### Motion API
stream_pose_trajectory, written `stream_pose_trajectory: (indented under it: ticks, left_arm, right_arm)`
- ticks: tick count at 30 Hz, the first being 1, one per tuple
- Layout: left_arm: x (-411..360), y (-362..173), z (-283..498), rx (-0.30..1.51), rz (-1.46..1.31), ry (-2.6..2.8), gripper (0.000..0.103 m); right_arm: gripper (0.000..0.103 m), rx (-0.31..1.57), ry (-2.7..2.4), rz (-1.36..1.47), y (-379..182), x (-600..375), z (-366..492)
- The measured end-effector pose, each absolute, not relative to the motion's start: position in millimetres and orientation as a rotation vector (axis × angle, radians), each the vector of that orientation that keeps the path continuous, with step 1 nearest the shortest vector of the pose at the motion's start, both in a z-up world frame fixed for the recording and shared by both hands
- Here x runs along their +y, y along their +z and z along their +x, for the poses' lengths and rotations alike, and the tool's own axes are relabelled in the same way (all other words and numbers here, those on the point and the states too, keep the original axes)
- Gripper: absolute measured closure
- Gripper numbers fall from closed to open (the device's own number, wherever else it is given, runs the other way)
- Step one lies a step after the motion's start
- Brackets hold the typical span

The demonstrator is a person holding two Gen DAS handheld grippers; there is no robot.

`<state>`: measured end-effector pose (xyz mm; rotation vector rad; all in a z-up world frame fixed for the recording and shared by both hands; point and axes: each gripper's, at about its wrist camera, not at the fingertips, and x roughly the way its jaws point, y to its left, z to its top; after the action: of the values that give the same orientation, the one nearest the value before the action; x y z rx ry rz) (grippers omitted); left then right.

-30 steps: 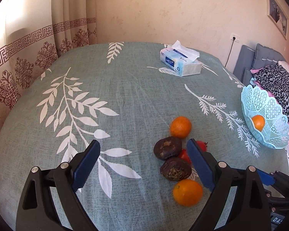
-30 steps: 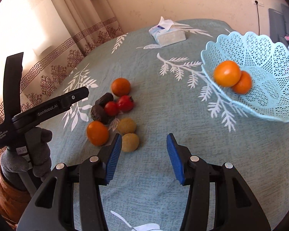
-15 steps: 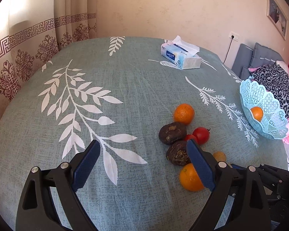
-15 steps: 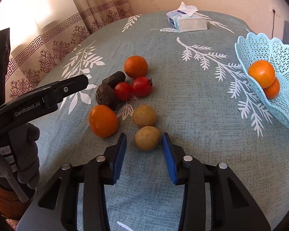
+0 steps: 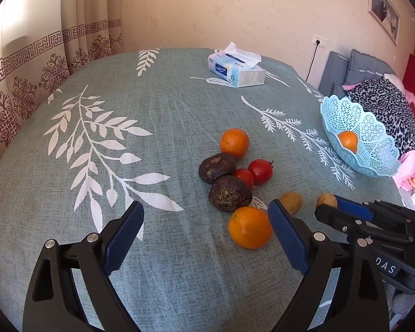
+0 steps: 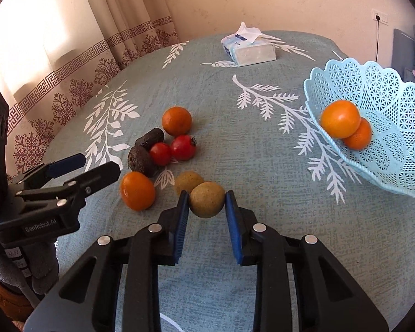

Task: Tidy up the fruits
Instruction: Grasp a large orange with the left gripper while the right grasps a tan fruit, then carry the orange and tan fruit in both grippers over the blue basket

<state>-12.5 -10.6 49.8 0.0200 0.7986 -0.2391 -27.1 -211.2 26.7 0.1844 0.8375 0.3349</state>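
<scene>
Left wrist view: left gripper (image 5: 206, 221) hangs wide open over the tablecloth (image 5: 152, 138), nothing between its jaws. Near orange (image 5: 249, 227) sits just inside the right-hand pad. Further on: two dark fruits (image 5: 229, 193), two tomatoes (image 5: 260, 171), far orange (image 5: 234, 143).

Right wrist view: right gripper (image 6: 206, 207) has just closed; both pads press a tan round fruit (image 6: 207, 199). Second tan fruit (image 6: 188, 181) touches it behind. Blue basket (image 6: 395, 105), at right, holds two oranges (image 6: 340, 119).
</scene>
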Motion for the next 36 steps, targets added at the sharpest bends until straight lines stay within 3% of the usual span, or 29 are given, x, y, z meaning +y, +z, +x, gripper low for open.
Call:
stream_pose_trajectory:
  ticks: [6,12,14,18,36]
  left_arm:
    - [-26,41,-16,0.825,0.045,-0.267,0.016]
    - [-38,27,-14,0.877,0.054,-0.303,0.034]
    - [-40,21,-13,0.899,0.052,-0.309,0.048]
    - [-43,18,-12,0.911,0.044,-0.334,0.061]
    - [-61,45,-22,0.835,0.083,-0.363,0.061]
  right_arm:
    - [0.075,0.808,0.306,0.201,34,-224,-29]
    - [0.075,0.773,0.278,0.22,43,-236,-31]
    - [0.075,0.765,0.269,0.225,44,-240,-31]
    - [0.075,0.754,0.251,0.241,46,-249,-33]
    - [0.075,0.65,0.042,0.327,62,-323,-37]
